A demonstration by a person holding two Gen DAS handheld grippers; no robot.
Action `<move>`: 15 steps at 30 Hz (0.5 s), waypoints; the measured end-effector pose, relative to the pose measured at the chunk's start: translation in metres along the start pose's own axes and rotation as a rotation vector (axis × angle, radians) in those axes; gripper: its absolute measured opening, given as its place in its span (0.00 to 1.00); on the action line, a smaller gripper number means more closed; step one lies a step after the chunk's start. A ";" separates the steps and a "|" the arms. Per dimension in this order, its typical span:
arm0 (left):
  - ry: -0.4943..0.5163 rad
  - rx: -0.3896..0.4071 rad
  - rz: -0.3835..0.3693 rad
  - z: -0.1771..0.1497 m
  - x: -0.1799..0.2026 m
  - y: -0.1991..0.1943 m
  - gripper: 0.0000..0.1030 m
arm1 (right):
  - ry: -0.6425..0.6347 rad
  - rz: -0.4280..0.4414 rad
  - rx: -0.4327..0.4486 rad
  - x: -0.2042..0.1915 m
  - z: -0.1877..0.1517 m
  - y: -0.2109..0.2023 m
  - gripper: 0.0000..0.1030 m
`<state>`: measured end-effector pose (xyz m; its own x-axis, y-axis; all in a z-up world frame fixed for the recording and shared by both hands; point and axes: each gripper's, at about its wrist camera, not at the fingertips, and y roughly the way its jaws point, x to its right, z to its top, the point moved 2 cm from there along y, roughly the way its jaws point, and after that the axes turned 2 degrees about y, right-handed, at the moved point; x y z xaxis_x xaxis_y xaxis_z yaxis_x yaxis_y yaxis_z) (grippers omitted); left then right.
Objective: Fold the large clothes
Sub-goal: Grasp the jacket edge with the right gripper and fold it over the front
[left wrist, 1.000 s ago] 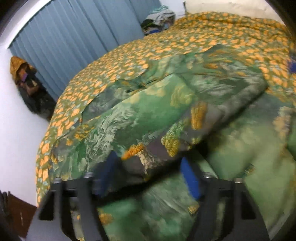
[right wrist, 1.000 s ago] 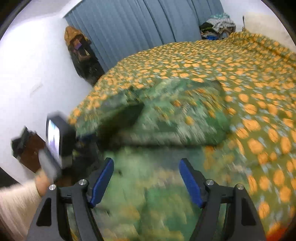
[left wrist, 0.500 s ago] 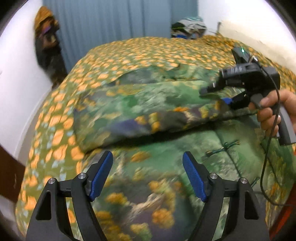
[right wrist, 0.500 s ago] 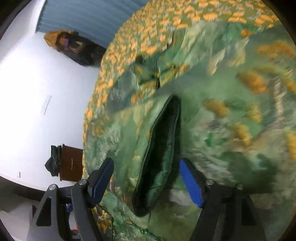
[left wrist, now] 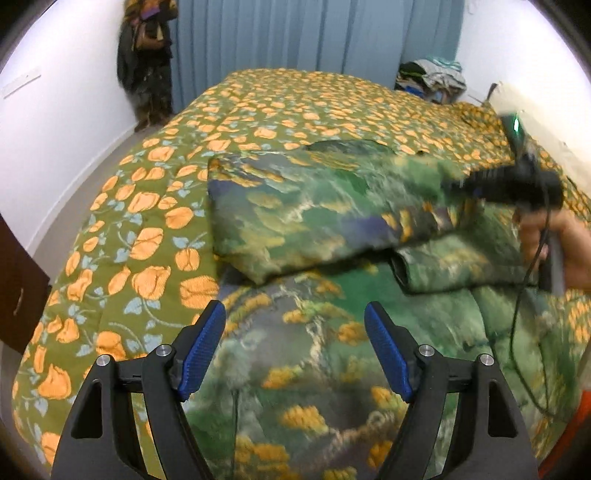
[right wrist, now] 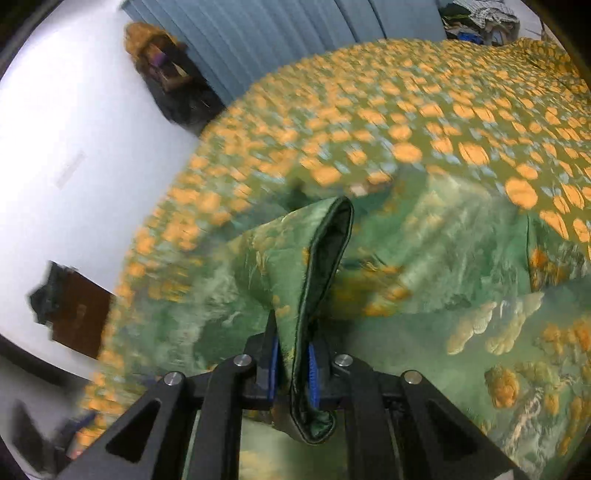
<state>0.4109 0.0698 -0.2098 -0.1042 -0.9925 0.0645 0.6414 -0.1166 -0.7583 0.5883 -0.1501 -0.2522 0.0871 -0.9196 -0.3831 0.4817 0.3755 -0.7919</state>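
A large green garment (left wrist: 295, 206) with a landscape print lies partly folded on the bed, its upper half doubled over the lower half. My left gripper (left wrist: 293, 310) hovers open over the near part of the cloth, with nothing between its blue pads. My right gripper (right wrist: 291, 354) has its jaws closing tight on a dark-lined edge fold (right wrist: 325, 258) of the garment, and the pads press the cloth. That fold stands up from the jaws. In the left wrist view a hand (left wrist: 561, 247) holds the right gripper at the garment's right side.
The bed carries a green bedspread (left wrist: 147, 236) with orange flowers. Blue curtains (left wrist: 295, 33) hang behind it, dark hanging clothes (left wrist: 147, 55) at the left. A clothes pile (left wrist: 432, 74) sits at the far corner. Brown furniture (left wrist: 18, 288) stands left of the bed.
My right gripper went from wide open to closed on the garment's dark-lined edge. The left gripper rolled level and shifted along the bed, staying open.
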 end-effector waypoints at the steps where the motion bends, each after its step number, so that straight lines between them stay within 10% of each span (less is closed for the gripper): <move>1: -0.001 -0.005 -0.002 0.004 -0.001 0.003 0.77 | -0.007 -0.016 -0.006 0.002 -0.004 0.005 0.18; 4: -0.001 -0.007 -0.017 0.022 -0.002 0.009 0.77 | -0.037 -0.062 0.022 0.001 -0.010 0.001 0.42; 10: -0.009 0.042 -0.068 0.067 -0.005 0.035 0.77 | -0.268 -0.159 0.197 -0.026 -0.016 -0.060 0.44; 15: 0.009 -0.108 -0.069 0.061 0.000 0.096 0.69 | -0.361 -0.036 0.064 -0.046 -0.019 -0.029 0.44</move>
<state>0.5193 0.0562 -0.2428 -0.1524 -0.9818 0.1132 0.5472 -0.1792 -0.8176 0.5537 -0.1163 -0.2205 0.3660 -0.9178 -0.1536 0.5424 0.3445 -0.7662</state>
